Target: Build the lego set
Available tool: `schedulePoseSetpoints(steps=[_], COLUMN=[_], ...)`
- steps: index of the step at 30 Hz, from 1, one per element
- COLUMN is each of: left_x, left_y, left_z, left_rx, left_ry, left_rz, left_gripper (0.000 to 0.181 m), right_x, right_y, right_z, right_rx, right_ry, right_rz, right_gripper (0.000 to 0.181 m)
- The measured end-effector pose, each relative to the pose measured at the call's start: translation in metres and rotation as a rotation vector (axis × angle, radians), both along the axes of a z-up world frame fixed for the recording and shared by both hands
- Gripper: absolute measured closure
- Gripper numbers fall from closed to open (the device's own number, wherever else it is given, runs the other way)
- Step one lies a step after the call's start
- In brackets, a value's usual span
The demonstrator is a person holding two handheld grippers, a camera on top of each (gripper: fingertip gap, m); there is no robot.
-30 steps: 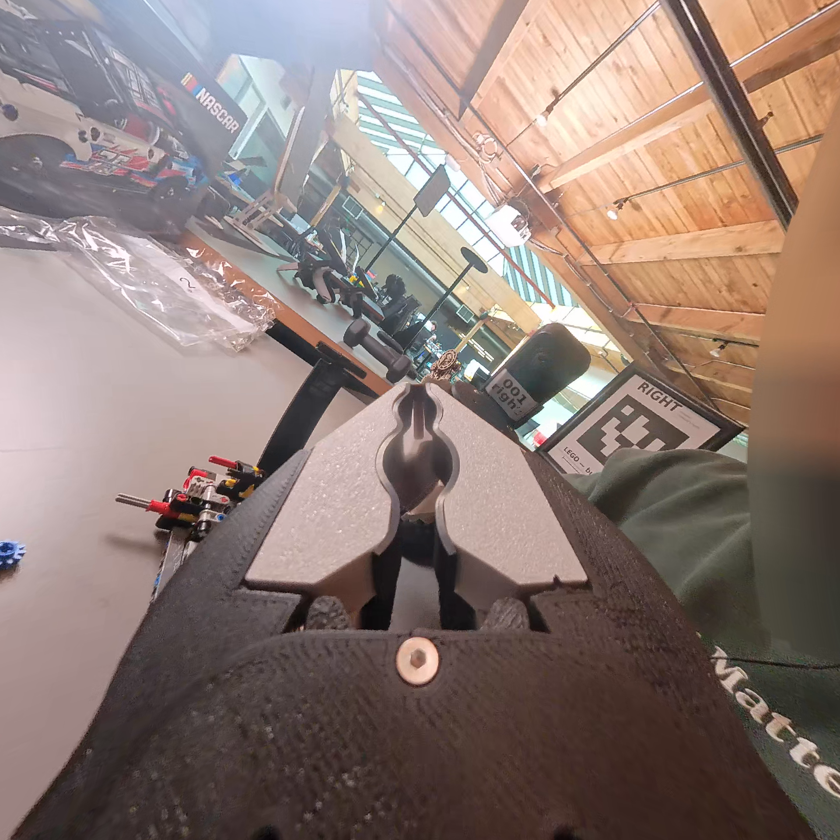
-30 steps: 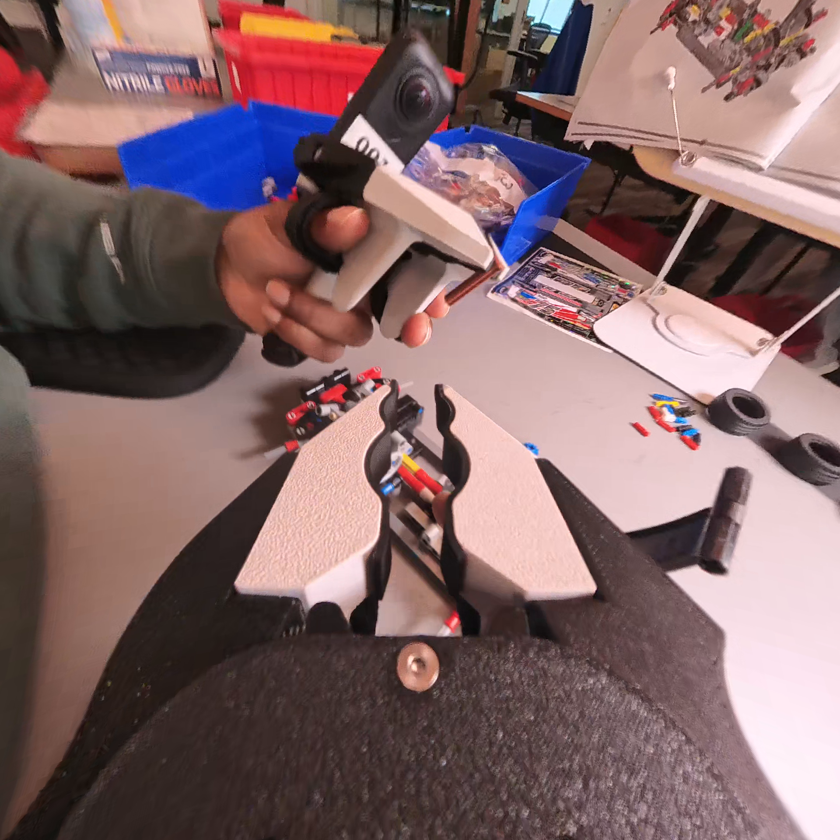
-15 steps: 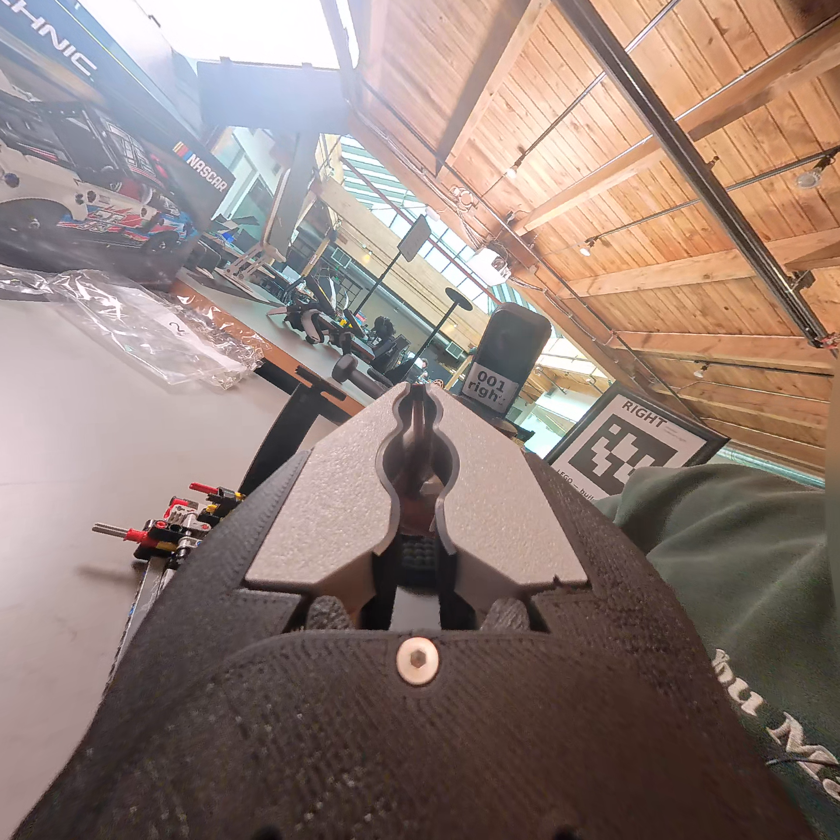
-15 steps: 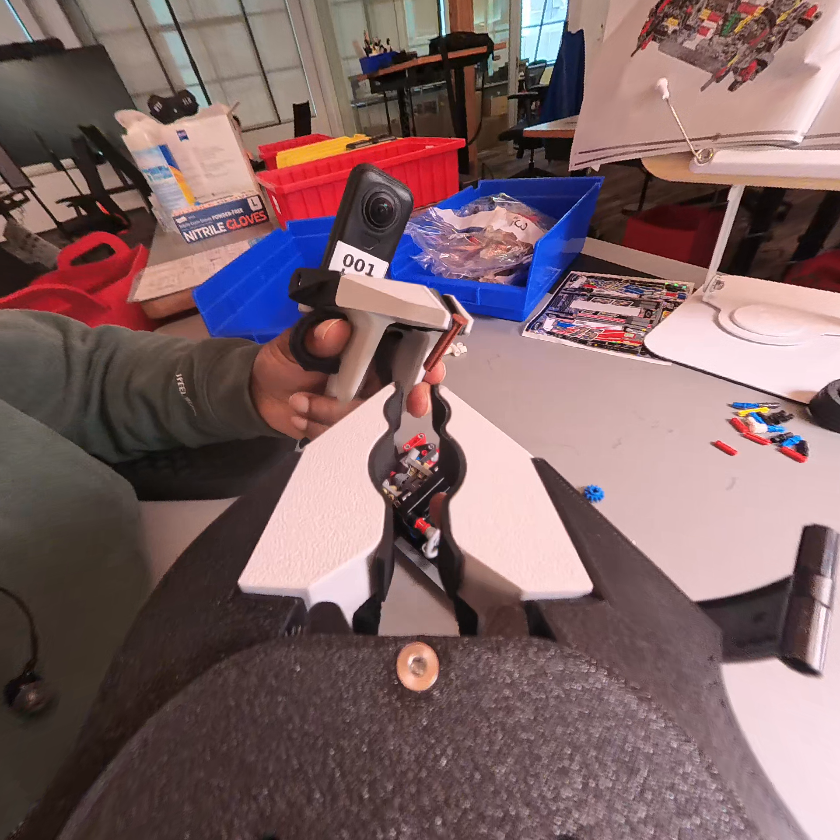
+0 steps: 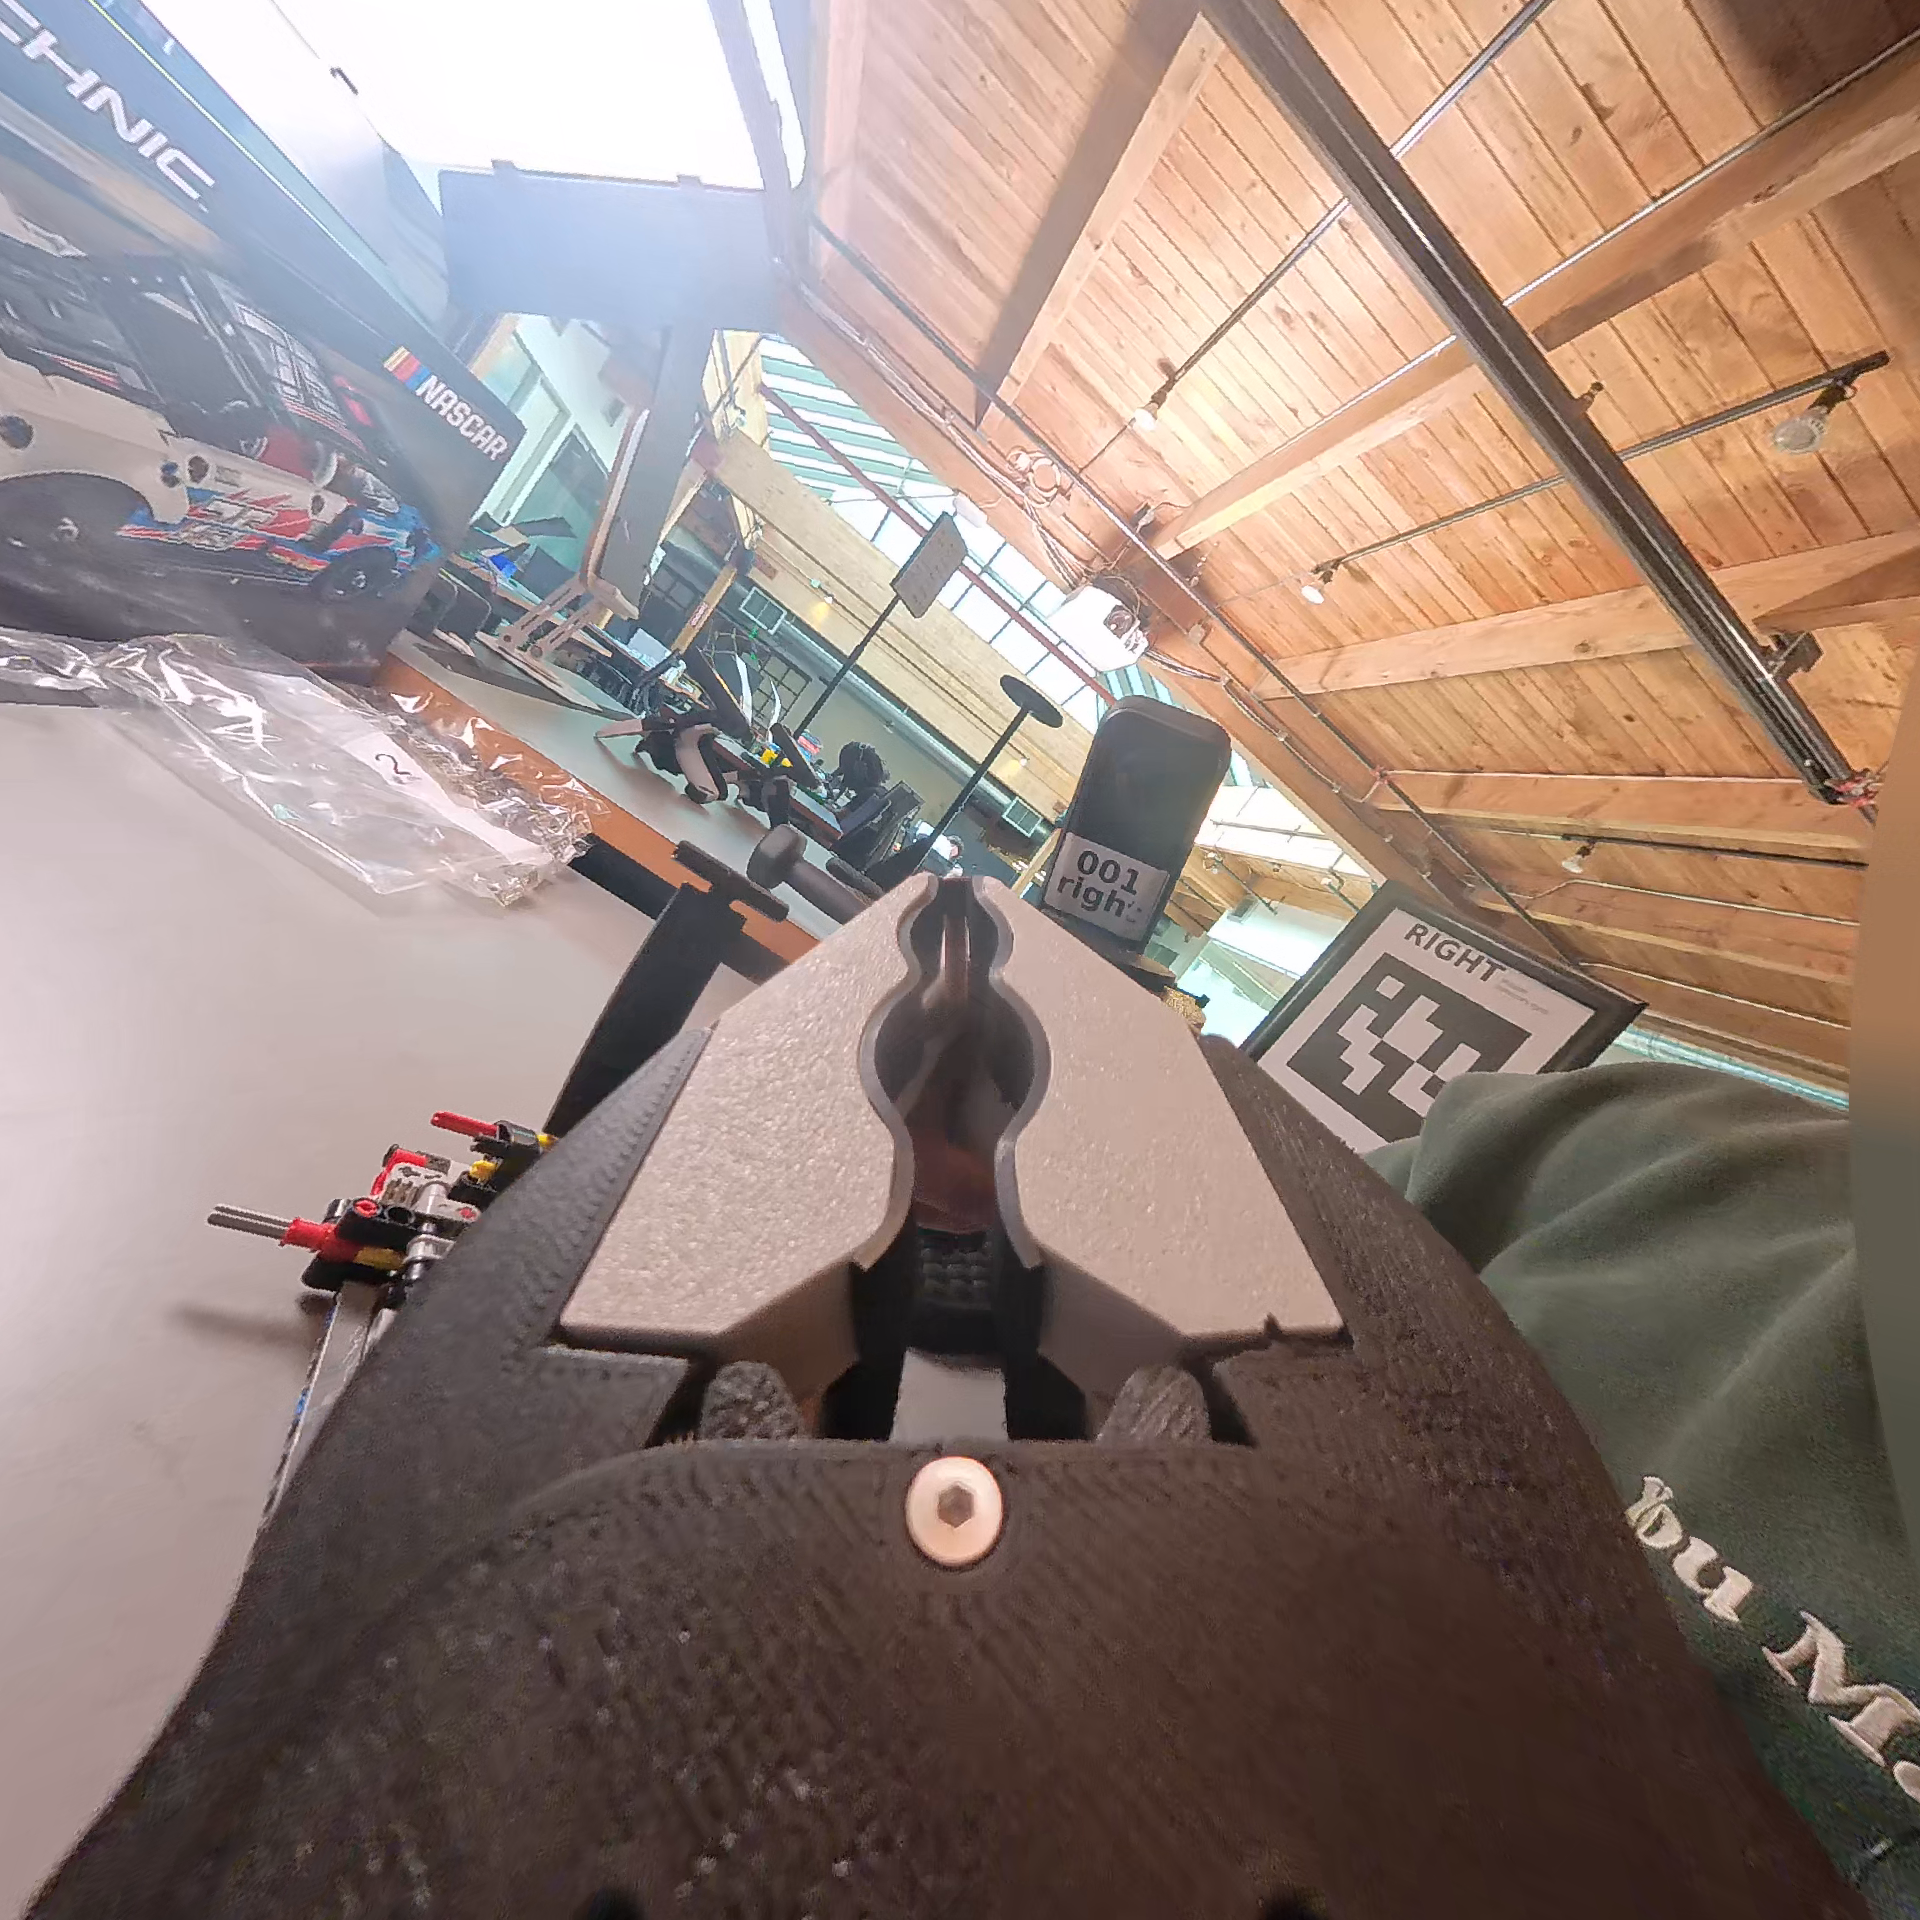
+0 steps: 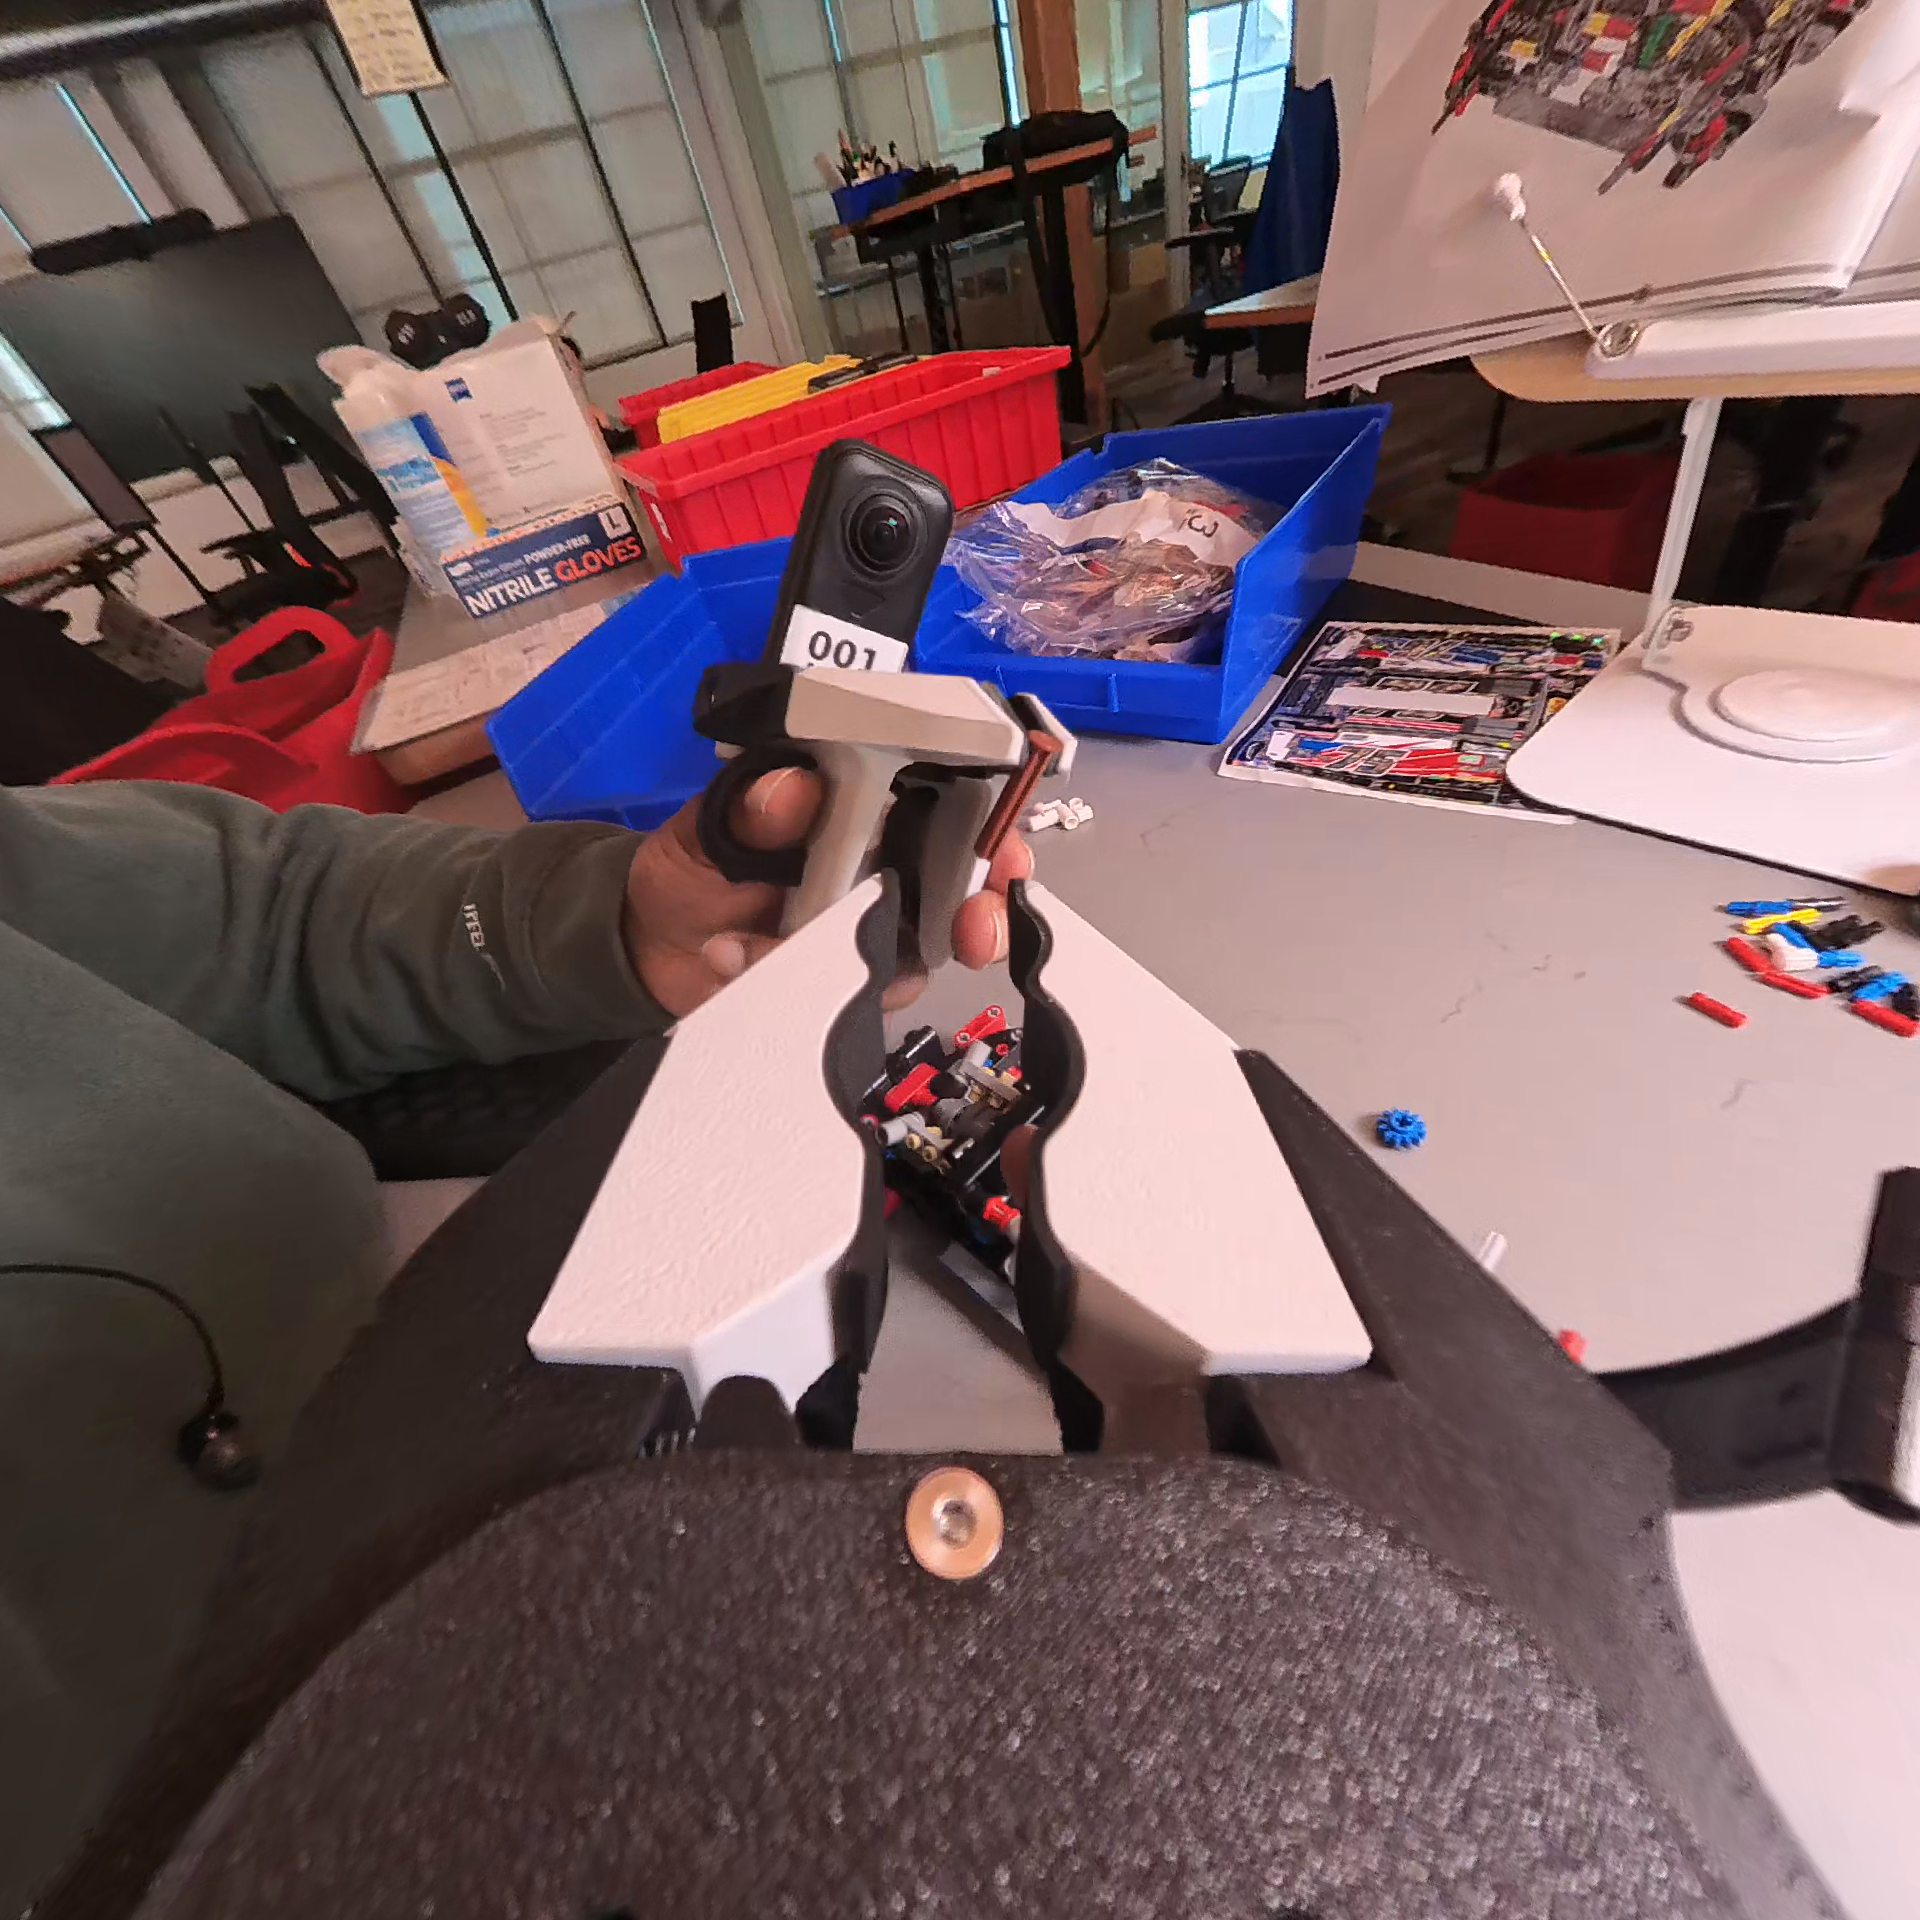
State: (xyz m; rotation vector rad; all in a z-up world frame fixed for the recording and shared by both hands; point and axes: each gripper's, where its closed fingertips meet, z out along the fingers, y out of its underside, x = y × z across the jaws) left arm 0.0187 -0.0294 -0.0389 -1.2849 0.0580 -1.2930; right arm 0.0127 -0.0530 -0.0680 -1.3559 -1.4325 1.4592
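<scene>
My left gripper (image 5: 951,894) is shut on a thin brown rod (image 5: 948,966) that runs back between its pads. In the right wrist view a hand holds that gripper (image 6: 1039,727) in the air, and the brown rod (image 6: 1023,790) hangs down from its tips, just beyond my right fingertips. My right gripper (image 6: 951,904) is open with nothing in its grasp. Through its gap I see the small black, red and grey lego assembly (image 6: 956,1112) on the grey table (image 6: 1403,935) below. The assembly also shows in the left wrist view (image 5: 416,1205), low on the left.
Blue bins (image 6: 1288,582), one holding a bag of parts (image 6: 1112,561), and red bins (image 6: 862,436) stand at the back. A sticker sheet (image 6: 1413,696), a booklet stand (image 6: 1766,717), loose pieces (image 6: 1818,966), a blue gear (image 6: 1397,1127) and white pins (image 6: 1060,816) lie on the right. The set's box (image 5: 208,468) and an opened bag (image 5: 312,769) are on the left. Left and right tips are no more than a few centimetres apart.
My right gripper has lifted and tilted up from the assembly, and its jaws have opened wider. The left gripper has stayed shut on the brown rod and now hangs just ahead of my right fingertips.
</scene>
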Motion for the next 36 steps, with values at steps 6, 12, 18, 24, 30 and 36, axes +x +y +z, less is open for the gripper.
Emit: schedulePoseSetpoints(steps=[6, 12, 18, 24, 30, 36], left_x=[0.003, 0.002, 0.006, 0.014, 0.024, 0.036], left_y=[-0.001, -0.001, -0.005, -0.009, -0.014, -0.021], left_z=[0.0, -0.001, -0.006, -0.029, -0.062, -0.098], left_rx=[0.01, 0.018, 0.041, 0.05, 0.06, 0.036], left_ry=[-0.011, -0.007, 0.113, 0.412, 0.782, 1.121], left_rz=[-0.006, 0.0, -0.027, -0.058, -0.071, -0.161], left_gripper=[0.18, 0.18, 0.18, 0.181, 0.166, 0.172], right_x=[-0.005, -0.003, 0.007, 0.027, 0.04, 0.043], right_y=[0.001, 0.009, 0.013, 0.022, 0.022, 0.01], right_z=[0.003, 0.008, 0.005, -0.01, -0.037, -0.069], right_rx=[-0.023, -0.038, 0.075, 0.282, 0.427, 0.517], right_ry=[0.034, 0.055, -0.013, -0.194, -0.349, -0.427], right_rz=[-0.017, -0.034, 0.007, 0.108, 0.234, 0.365], right_gripper=[0.171, 0.177, 0.179, 0.18, 0.179, 0.179])
